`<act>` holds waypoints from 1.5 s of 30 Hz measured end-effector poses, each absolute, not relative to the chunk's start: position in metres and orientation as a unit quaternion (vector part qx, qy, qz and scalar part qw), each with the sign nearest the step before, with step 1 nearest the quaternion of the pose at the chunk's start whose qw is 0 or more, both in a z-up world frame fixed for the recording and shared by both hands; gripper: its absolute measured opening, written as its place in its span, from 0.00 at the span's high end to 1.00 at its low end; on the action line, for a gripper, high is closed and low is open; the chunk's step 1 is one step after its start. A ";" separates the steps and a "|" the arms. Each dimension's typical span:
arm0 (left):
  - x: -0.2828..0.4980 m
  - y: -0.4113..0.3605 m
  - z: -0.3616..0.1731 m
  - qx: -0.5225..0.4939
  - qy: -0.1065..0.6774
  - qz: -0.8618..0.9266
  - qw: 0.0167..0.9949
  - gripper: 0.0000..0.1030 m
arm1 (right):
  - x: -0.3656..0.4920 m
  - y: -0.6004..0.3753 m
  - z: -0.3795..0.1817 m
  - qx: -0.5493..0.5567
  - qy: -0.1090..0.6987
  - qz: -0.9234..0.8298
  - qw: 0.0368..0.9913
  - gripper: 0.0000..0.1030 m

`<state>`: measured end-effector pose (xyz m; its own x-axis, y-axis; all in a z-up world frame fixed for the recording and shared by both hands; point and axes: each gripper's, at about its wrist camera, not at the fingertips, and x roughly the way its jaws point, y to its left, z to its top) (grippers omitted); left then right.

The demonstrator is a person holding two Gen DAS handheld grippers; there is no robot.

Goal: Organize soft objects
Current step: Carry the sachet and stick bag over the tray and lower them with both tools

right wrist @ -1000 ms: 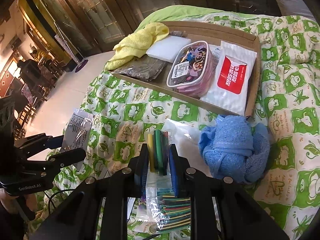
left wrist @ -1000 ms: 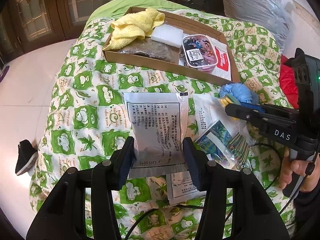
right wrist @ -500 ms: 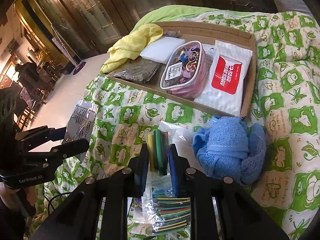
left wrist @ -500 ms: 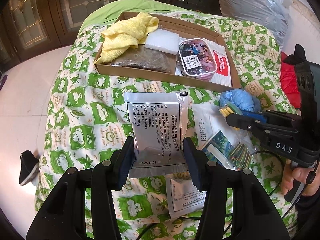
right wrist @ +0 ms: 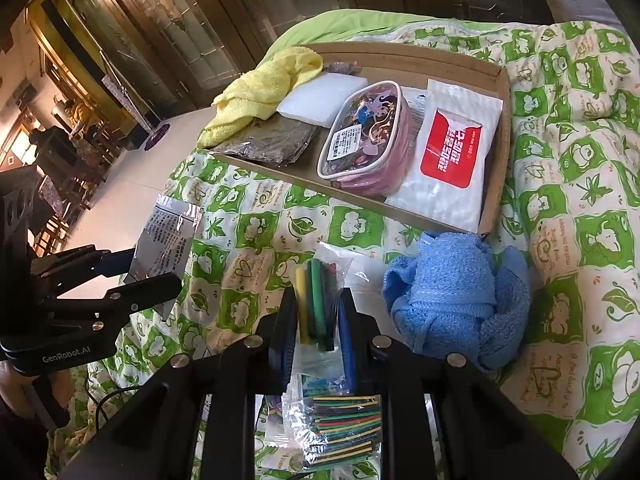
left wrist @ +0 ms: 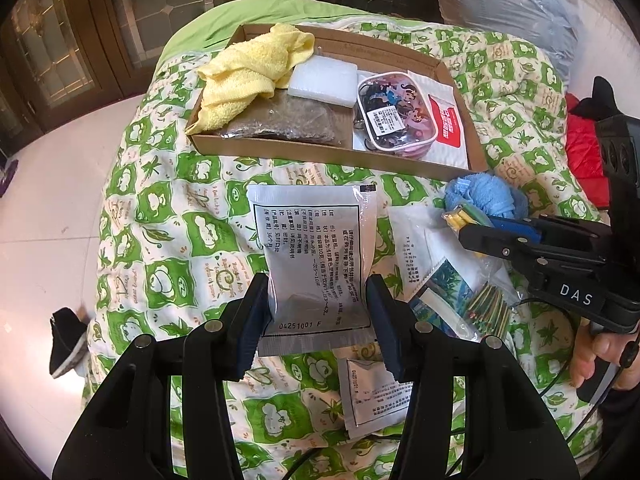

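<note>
Silver sachet (left wrist: 316, 264): pinched upright between the left gripper (left wrist: 316, 320) fingers, above the quilt (left wrist: 160, 240).
Tube packet (right wrist: 318, 300): clamped in the right gripper (right wrist: 318, 332).
Cardboard tray (left wrist: 320, 156): ahead; holds yellow towel (left wrist: 248, 80), white sponge (left wrist: 324, 84), cartoon pouch (left wrist: 394, 116).
Blue towel (right wrist: 456, 300): on quilt, touching tray's near corner.

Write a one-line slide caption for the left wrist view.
Left gripper holds a silver printed sachet above the green quilt, facing a cardboard tray of soft items.
</note>
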<state>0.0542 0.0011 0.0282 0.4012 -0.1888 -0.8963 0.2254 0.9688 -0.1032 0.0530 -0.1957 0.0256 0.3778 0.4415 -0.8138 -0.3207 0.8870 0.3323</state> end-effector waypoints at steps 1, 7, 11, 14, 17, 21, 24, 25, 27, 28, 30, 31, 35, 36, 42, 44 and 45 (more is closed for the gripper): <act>0.054 0.001 0.028 0.017 0.533 -0.124 0.837 0.52 | 0.053 -0.196 0.026 0.060 0.508 0.229 0.828 0.82; 0.062 -0.003 0.030 0.027 0.532 -0.128 0.837 0.52 | 0.057 -0.198 0.037 0.059 0.499 0.225 0.835 0.82; 0.072 -0.006 0.033 0.031 0.533 -0.131 0.835 0.52 | 0.066 -0.200 0.054 0.058 0.487 0.226 0.841 0.82; 0.083 -0.011 0.039 0.036 0.529 -0.135 0.837 0.52 | 0.079 -0.203 0.067 0.055 0.475 0.221 0.850 0.82; 0.097 -0.017 0.047 0.039 0.524 -0.143 0.839 0.52 | 0.098 -0.207 0.075 0.048 0.465 0.209 0.859 0.82; 0.120 -0.029 0.055 0.051 0.522 -0.149 0.839 0.52 | 0.127 -0.212 0.073 0.045 0.464 0.191 0.864 0.82; 0.138 -0.035 0.058 0.052 0.523 -0.151 0.838 0.52 | 0.147 -0.218 0.069 0.053 0.465 0.182 0.865 0.82; 0.145 -0.038 0.058 0.052 0.523 -0.152 0.837 0.52 | 0.151 -0.220 0.067 0.057 0.466 0.181 0.864 0.82; 0.156 -0.042 0.057 0.052 0.524 -0.153 0.836 0.52 | 0.159 -0.223 0.062 0.066 0.468 0.179 0.863 0.82; 0.163 -0.045 0.056 0.051 0.525 -0.153 0.836 0.52 | 0.163 -0.224 0.060 0.069 0.469 0.177 0.863 0.82; 0.175 -0.050 0.055 0.048 0.528 -0.154 0.834 0.52 | 0.170 -0.227 0.055 0.077 0.472 0.177 0.860 0.82; 0.181 -0.053 0.054 0.048 0.529 -0.155 0.833 0.52 | 0.172 -0.229 0.054 0.081 0.474 0.178 0.859 0.82; 0.204 -0.067 0.052 0.055 0.530 -0.158 0.832 0.52 | 0.186 -0.234 0.052 0.085 0.472 0.173 0.860 0.82; 0.212 -0.071 0.052 0.058 0.529 -0.158 0.832 0.52 | 0.189 -0.234 0.052 0.086 0.472 0.172 0.861 0.82; 0.244 -0.086 0.047 0.060 0.530 -0.156 0.831 0.52 | 0.207 -0.233 0.047 0.073 0.473 0.162 0.863 0.82; 0.254 -0.088 0.043 0.060 0.533 -0.153 0.830 0.52 | 0.213 -0.234 0.045 0.072 0.474 0.159 0.863 0.82; 0.257 -0.089 0.041 0.061 0.534 -0.151 0.830 0.52 | 0.216 -0.233 0.044 0.070 0.475 0.157 0.863 0.82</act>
<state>0.2575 -0.0889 0.0408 0.3838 -0.1849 -0.9047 0.3158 0.9470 -0.0596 0.2161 -0.2332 0.0442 0.4998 0.3368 -0.7980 -0.2038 0.9412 0.2696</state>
